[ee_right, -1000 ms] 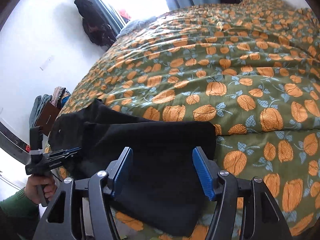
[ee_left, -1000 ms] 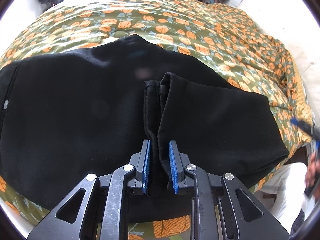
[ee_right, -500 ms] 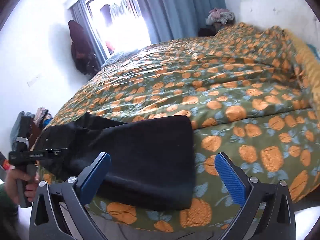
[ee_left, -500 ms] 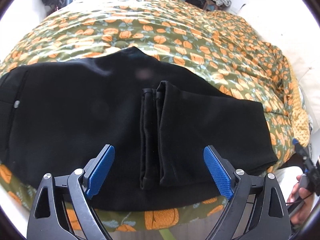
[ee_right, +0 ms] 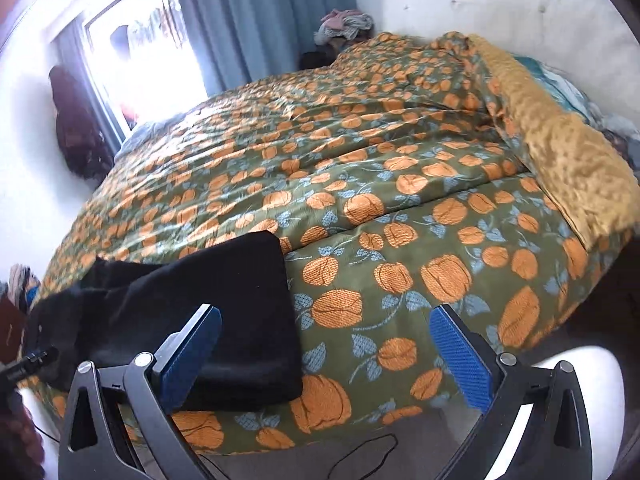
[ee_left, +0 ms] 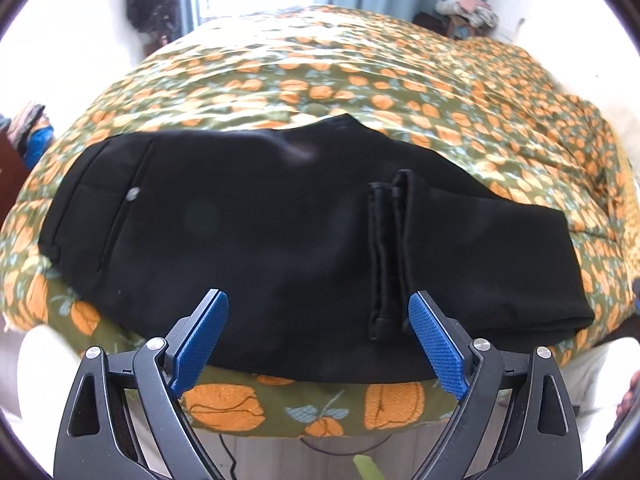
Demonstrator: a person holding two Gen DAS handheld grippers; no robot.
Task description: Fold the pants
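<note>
A bed fills both views, covered by an olive bedspread (ee_left: 360, 80) printed with orange pumpkins, with blue curtains (ee_right: 260, 12) and a bright window behind. Black pants (ee_left: 260, 240) lie folded across the near edge of the bed, flat on the cover.

Left wrist view: the full folded bundle is visible, the waistband end with a small button (ee_left: 132, 195) to the left, the leg cuffs (ee_left: 386, 256) doubled back on top toward the right. The left gripper (ee_left: 318, 344) has its blue pads spread wide, above the near edge of the garment, nothing between them pressed.

Right wrist view: only the right end of the pants (ee_right: 224, 304) shows, seen obliquely. This view alone shows the white headboard (ee_right: 500, 12) and a mustard-yellow pillow or folded edge (ee_right: 560, 152) at the head of the bed. The right gripper (ee_right: 324, 348) is likewise spread wide and empty, its left pad over the garment's corner, its right pad over bare bedspread. The tip of the other gripper appears at the lower left edge
</note>
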